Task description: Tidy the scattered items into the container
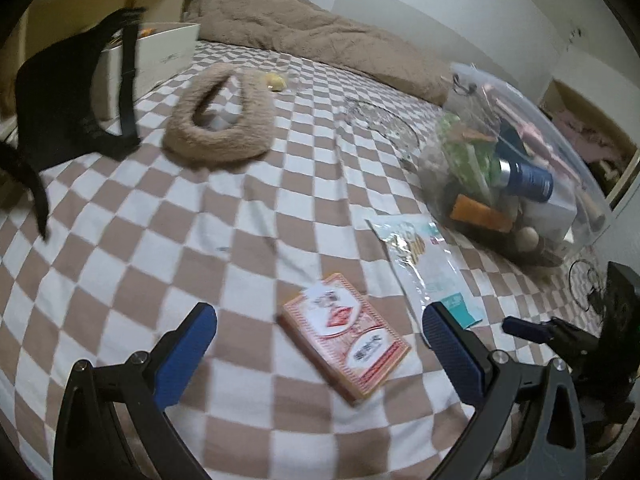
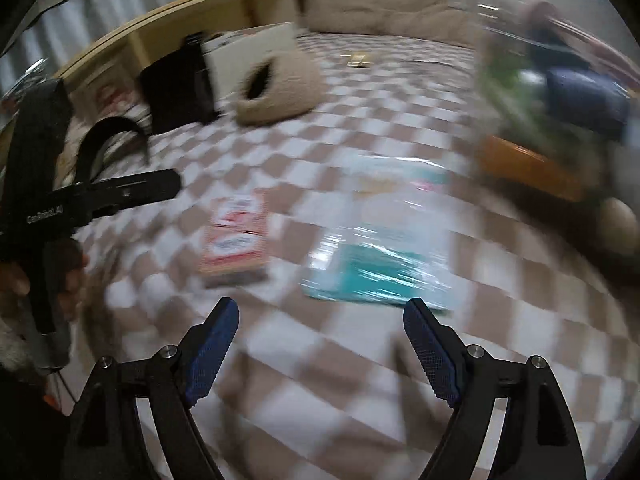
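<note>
A red and white card box (image 1: 344, 350) lies flat on the checkered bedspread (image 1: 200, 220), between and just beyond the wide-apart blue pads of my left gripper (image 1: 320, 320), which is open and holds nothing. A clear packet with a teal end (image 1: 424, 264) lies to its right. The clear plastic bag (image 1: 516, 172) holding a blue can, an orange box and green items stands at the right. In the blurred right wrist view, my right gripper (image 2: 320, 316) is open and empty above the bedspread, with the teal packet (image 2: 380, 264) just ahead and the card box (image 2: 236, 236) ahead-left.
A fuzzy tan headband (image 1: 224, 120), a small yellow item (image 1: 276, 80), a black bag (image 1: 68, 100) and a white box (image 1: 160, 60) lie farther back. A tan blanket (image 1: 320, 32) is bunched by the wall. The left gripper's body (image 2: 80, 196) and a hand show at the left.
</note>
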